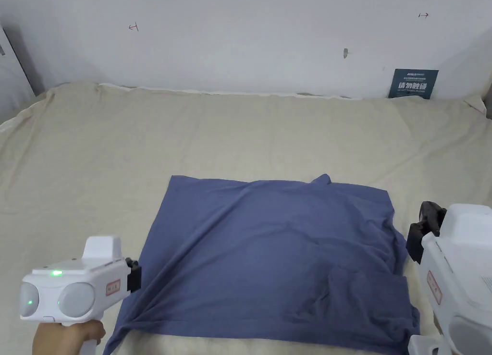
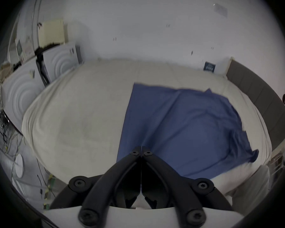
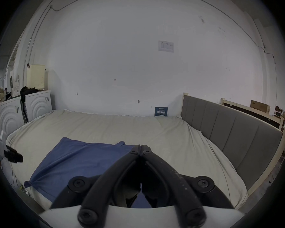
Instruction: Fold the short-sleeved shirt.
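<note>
**Between the two grippers: shirt partly folded, both tools empty**

Ahead of both tools, the blue shirt [image 1: 274,255] lies on the beige bed cover [image 1: 96,168], already gathered into a rough rectangle with diagonal creases and a bunched corner on the near side. The left gripper [image 1: 135,276] hovers just beside the shirt's left edge; its own view shows the jaws pressed tip to tip with nothing between them. The right gripper [image 1: 417,240] sits just off the shirt's right edge, jaws likewise closed on nothing.

Handling assessment: the cloth looks thin, light and limp — it will sag and crease rather than hold a line, and a single layer may slip out of a pinch. Best purchase appears to be the near corners or the doubled edge nearest each tool, taking all layers together.

Markings: a dark blue sign [image 1: 413,83] leans against the wall beyond the shirt; I do not read it off. Small red pen marks [image 1: 133,27] on the wall are too small to make out.
</note>
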